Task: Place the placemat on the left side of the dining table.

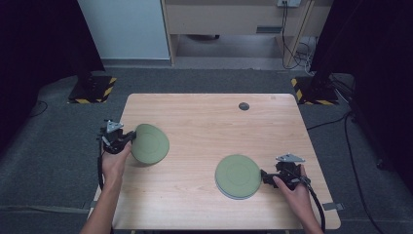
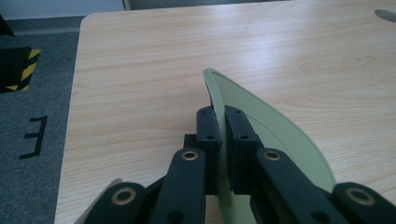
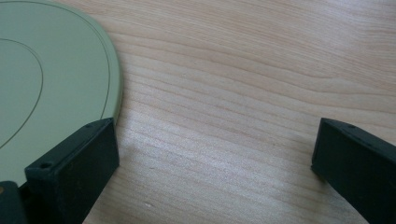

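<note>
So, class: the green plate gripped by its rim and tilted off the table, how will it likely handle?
The plate keeps its shape in the left hand-held gripper, so probably stiff. It looks thin, likely light. Its smooth rim may slip.

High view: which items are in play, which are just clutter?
In play:
- tilted green plate, clamped by left gripper
- flat green plate, beside open right gripper

Clutter:
- dark round disc at the table's far edge
</note>
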### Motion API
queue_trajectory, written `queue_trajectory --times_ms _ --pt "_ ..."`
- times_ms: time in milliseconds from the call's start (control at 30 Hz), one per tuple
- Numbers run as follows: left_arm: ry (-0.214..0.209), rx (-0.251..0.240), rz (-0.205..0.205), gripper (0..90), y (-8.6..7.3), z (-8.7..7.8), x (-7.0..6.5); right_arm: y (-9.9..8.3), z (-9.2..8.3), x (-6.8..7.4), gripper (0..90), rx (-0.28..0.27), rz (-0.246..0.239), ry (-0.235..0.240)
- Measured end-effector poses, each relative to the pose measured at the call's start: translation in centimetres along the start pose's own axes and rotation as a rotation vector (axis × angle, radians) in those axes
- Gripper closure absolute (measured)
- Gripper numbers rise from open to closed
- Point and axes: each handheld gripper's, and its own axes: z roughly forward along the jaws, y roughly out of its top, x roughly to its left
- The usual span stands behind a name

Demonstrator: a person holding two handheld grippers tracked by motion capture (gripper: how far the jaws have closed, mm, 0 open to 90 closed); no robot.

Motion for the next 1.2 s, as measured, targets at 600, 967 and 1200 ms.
queue_trajectory --times_ms 600,967,1200 --pt "0.036 0.041 0.004 85.3 -0.9 0.9 2.0 0.0 0.0 0.1 1.2 -0.002 0.003 -0.002" --pt "0.069 0.061 0.008 84.6 -1.5 1.4 2.9 0.0 0.0 0.1 1.2 -0.002 0.003 -0.003" --pt "0.079 0.074 0.012 84.4 -1.7 1.7 3.2 0.0 0.0 0.1 1.3 -0.002 0.004 -0.003"
